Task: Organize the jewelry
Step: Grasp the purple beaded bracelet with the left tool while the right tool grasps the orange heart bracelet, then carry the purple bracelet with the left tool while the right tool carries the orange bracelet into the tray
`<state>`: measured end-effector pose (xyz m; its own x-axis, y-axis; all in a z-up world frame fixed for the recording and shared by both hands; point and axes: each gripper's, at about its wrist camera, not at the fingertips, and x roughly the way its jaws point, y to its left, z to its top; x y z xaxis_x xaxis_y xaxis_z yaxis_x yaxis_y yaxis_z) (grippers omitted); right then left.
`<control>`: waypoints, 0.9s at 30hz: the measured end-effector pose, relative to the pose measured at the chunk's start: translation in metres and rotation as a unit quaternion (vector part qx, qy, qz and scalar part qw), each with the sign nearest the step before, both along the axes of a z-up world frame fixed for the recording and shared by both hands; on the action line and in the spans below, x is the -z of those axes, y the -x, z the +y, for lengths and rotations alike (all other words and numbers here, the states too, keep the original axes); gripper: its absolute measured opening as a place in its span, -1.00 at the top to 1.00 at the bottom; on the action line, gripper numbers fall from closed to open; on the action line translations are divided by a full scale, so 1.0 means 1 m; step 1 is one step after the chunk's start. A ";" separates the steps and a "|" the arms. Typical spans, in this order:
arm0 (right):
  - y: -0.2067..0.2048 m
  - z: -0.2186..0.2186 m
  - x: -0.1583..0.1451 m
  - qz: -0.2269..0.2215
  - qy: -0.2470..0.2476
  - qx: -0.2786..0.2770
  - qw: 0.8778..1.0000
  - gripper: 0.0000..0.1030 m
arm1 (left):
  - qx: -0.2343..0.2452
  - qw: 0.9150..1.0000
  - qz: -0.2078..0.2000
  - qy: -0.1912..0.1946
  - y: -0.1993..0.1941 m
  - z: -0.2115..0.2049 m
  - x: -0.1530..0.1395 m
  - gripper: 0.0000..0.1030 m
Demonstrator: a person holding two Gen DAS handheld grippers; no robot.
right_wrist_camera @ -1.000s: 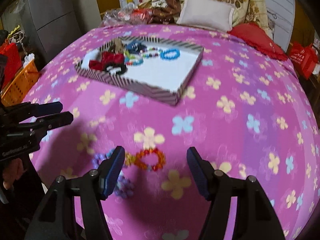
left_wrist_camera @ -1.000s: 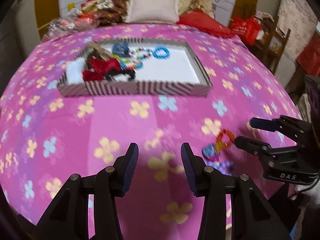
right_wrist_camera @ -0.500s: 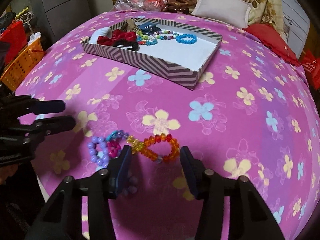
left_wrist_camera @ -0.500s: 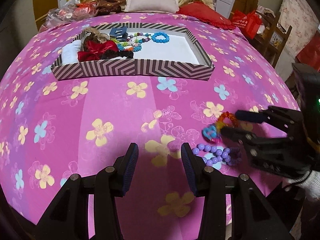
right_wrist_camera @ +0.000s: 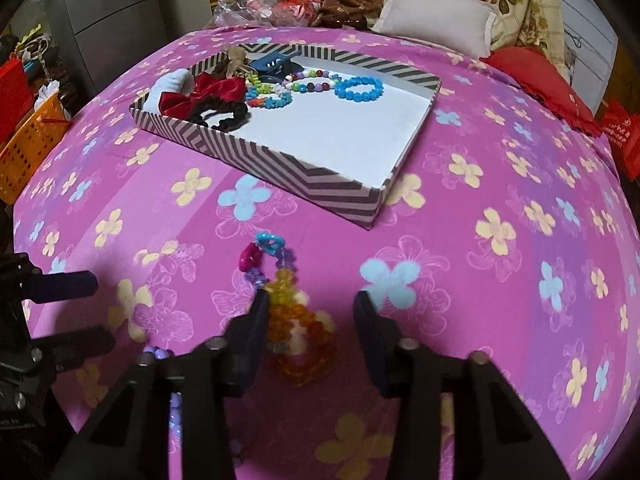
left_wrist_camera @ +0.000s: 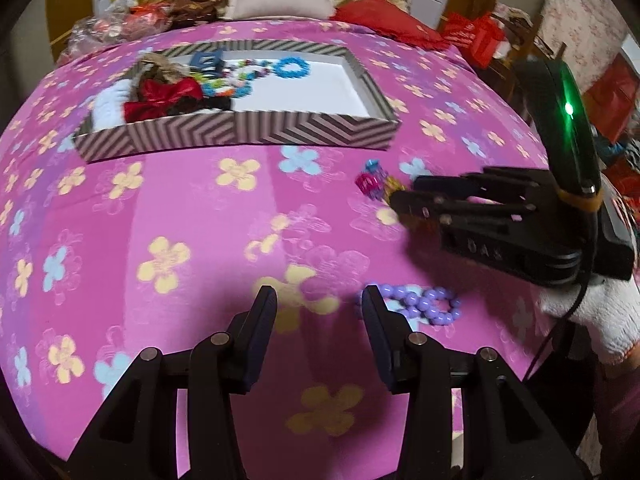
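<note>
Item: multicolour bead bracelet point(right_wrist_camera: 286, 312), orange/yellow/purple w/ pink and blue charms, lying on pink floral bed cover point(right_wrist_camera: 500, 280), between jaws of right gripper point(right_wrist_camera: 307, 316); jaws apart, not clamped. Left gripper point(left_wrist_camera: 319, 312): jaws wide open, nothing held. Purple bead bracelet point(left_wrist_camera: 420, 305) just beside its right finger. Striped tray point(right_wrist_camera: 304, 176) further back holds blue bracelet point(right_wrist_camera: 359, 89), red bow point(right_wrist_camera: 208, 92), misc. beads.
</note>
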<state>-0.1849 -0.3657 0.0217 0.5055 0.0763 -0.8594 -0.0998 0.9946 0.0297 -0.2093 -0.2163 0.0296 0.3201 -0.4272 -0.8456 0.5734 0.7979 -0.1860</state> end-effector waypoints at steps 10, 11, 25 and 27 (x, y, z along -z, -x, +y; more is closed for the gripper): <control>-0.002 -0.013 0.000 -0.004 -0.031 -0.003 0.999 0.60 | 0.085 0.996 -0.001 0.005 0.012 -0.026 0.008 0.03; -0.002 -0.014 0.000 -0.004 -0.033 -0.003 0.999 0.60 | 0.092 0.996 0.001 0.004 0.013 -0.028 0.010 0.03; -0.008 -0.010 0.001 -0.016 -0.032 -0.007 0.999 0.76 | 0.081 0.996 0.006 0.036 0.001 -0.029 0.008 0.81; -0.006 -0.012 -0.002 -0.021 -0.040 -0.006 0.999 0.80 | 0.068 0.996 0.012 0.047 -0.004 -0.021 0.004 0.81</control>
